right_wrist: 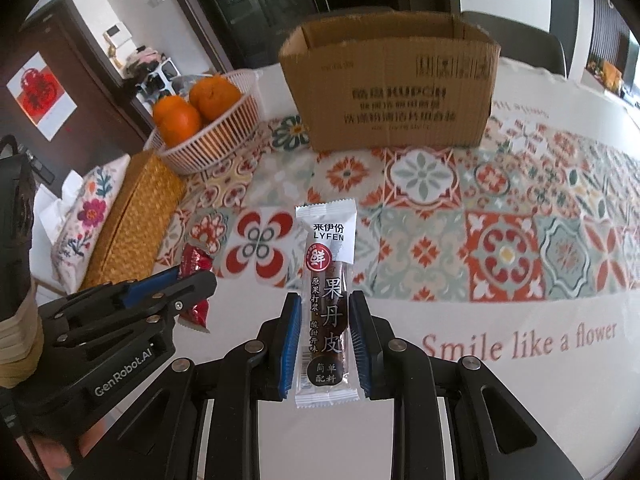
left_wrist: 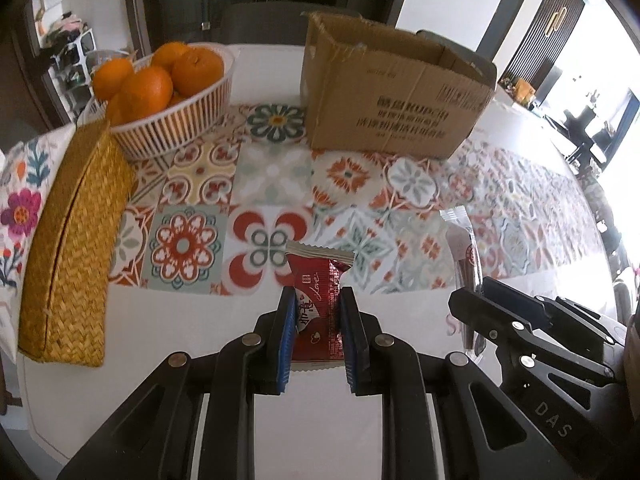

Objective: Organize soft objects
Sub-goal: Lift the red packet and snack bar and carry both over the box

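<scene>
My left gripper [left_wrist: 318,300] is shut on a red snack packet [left_wrist: 318,280], held just above the white table; it also shows at the left of the right wrist view [right_wrist: 188,276]. My right gripper [right_wrist: 325,308] is shut on a long white and brown fruit-leather packet [right_wrist: 328,280], which pokes forward past the fingers. In the left wrist view that gripper [left_wrist: 476,292] sits at the right with the packet [left_wrist: 464,248]. An open cardboard box [left_wrist: 396,92] stands upright at the back of the table, also in the right wrist view [right_wrist: 392,92].
A white basket of oranges [left_wrist: 168,84] stands at the back left. A woven yellow case [left_wrist: 72,240] lies along the left edge beside a floral cushion [left_wrist: 20,208]. A tiled-pattern mat [right_wrist: 440,220] covers the table's middle.
</scene>
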A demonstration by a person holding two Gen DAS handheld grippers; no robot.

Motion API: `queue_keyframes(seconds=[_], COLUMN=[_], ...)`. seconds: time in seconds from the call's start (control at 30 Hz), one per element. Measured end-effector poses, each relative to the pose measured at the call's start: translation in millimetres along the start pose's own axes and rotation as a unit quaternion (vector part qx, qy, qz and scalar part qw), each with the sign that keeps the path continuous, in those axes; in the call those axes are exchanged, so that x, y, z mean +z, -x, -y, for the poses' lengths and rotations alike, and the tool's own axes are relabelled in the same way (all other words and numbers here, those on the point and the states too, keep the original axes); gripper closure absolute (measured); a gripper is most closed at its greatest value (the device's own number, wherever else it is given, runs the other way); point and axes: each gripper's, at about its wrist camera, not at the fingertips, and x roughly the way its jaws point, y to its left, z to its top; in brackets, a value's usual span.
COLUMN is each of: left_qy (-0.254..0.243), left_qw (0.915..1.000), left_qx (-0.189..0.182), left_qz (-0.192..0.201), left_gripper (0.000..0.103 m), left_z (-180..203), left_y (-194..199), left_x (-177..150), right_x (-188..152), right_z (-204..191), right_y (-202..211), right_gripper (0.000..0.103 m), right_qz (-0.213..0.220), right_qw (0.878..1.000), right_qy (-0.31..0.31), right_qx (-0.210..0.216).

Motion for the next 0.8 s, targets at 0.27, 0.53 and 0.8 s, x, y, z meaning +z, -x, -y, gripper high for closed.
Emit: queue_keyframes(seconds=[0.27,0.53,0.8], left_qy=[-0.004,-0.009,-0.015], left_qw=[0.9994,0.9976,0.9956], left_qx=[0.003,0.005,0.008], left_qz=[0.034,0.068,0.093], left_gripper=[0.081,0.081,0.081], left_z=[17,31,43], left_y=[15,29,38], left_x=[24,51,77], right_x=[25,50,77], right_z=[11,19,26], right_y=[21,37,50], right_gripper=[0.077,0.077,0.077], right_qz=[0.032,0.062,0.092], right_qw=[0.999,0.998,0.996], right_qy=[0.007,0.016,0.024], right_qx=[0.0,-0.001,0.001])
